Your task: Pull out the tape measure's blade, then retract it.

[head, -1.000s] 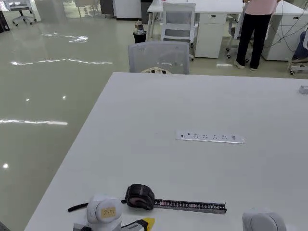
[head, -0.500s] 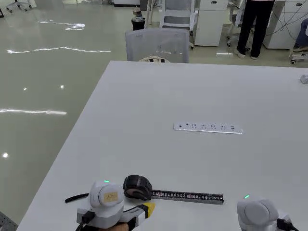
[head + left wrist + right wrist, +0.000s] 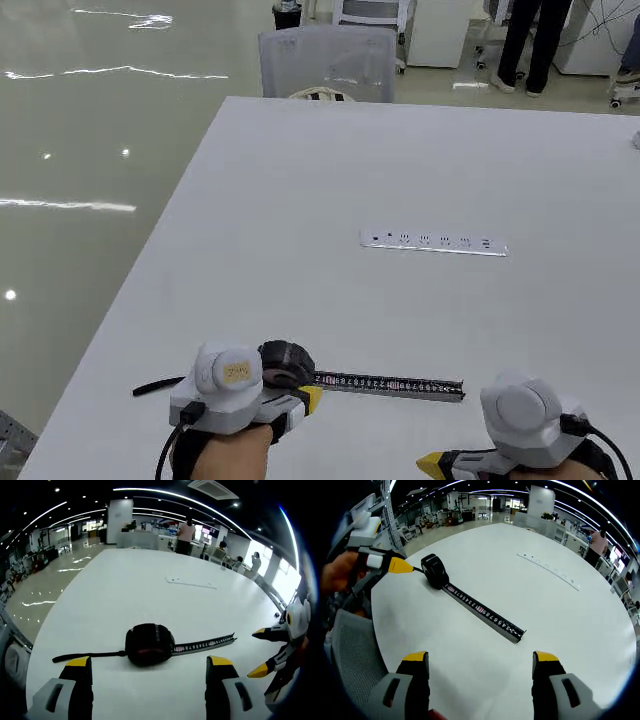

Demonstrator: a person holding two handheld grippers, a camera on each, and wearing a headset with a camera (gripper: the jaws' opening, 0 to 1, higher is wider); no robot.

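Tape measure, black with a round case [image 3: 149, 644], lies just ahead of my left hand-held gripper [image 3: 147, 662], whose jaws stand spread and empty. My right hand-held gripper [image 3: 480, 656] is spread too, near the tip of the dark numbered blade [image 3: 485, 612], which lies pulled out flat on the white matte desk [image 3: 400, 170]. Farther off sits a flat white power strip [image 3: 433, 242]. Beyond are a grey mesh chair [image 3: 325, 62] and a glossy pale floor [image 3: 90, 120]. The left gripper view catches a thin black strap [image 3: 87, 655] trailing from the case; the right gripper view makes the numerals legible.
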